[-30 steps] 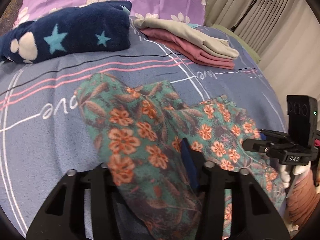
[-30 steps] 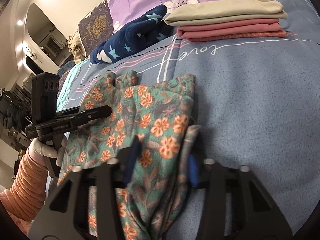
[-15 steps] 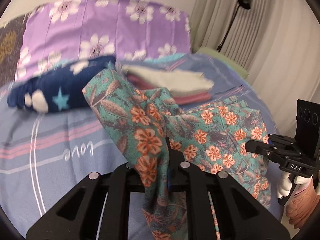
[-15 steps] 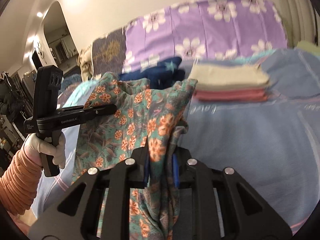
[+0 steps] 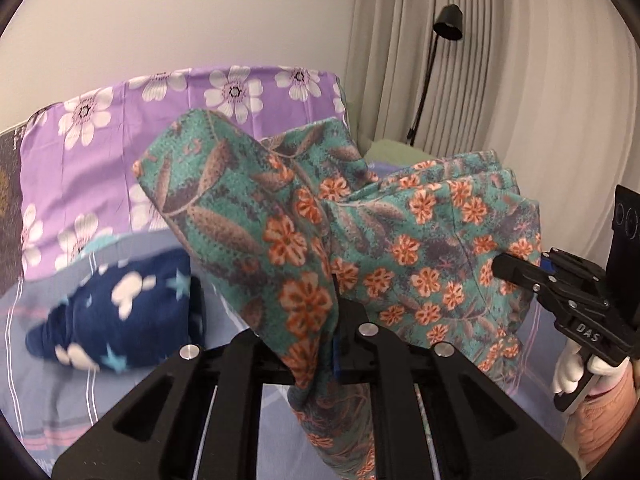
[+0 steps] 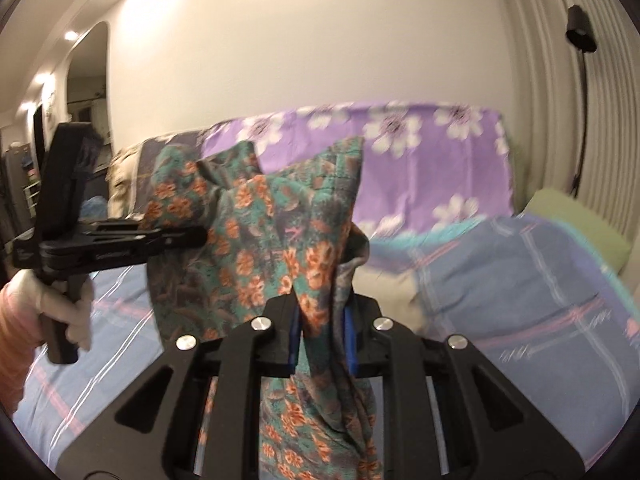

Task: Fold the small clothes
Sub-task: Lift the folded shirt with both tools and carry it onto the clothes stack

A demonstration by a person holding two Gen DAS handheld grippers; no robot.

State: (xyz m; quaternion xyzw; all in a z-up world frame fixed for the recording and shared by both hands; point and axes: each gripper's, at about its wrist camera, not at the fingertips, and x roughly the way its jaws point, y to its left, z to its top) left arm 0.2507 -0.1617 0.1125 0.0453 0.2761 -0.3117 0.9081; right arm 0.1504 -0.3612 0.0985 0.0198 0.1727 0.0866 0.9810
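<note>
A teal garment with orange flowers (image 5: 304, 240) hangs in the air between both grippers, lifted off the bed; it also shows in the right wrist view (image 6: 264, 240). My left gripper (image 5: 320, 344) is shut on one edge of it. My right gripper (image 6: 322, 332) is shut on the other edge, its blue pads pinching the cloth. Each gripper also shows from the side in the other view: the right one (image 5: 516, 276), the left one (image 6: 176, 240). Cloth hangs down below both jaws.
The bed has a blue-grey cover with pink and white stripes (image 6: 520, 280). A dark blue star-patterned fleece (image 5: 120, 316) lies on it at left. A purple flowered pillow (image 5: 120, 128) stands behind. A beige folded garment (image 6: 384, 292) peeks out behind the cloth. A floor lamp (image 5: 448, 28) and curtains stand at right.
Both grippers have closed on the flowered garment and lifted it off the bed. The cameras now tilt up toward the pillow and wall.
</note>
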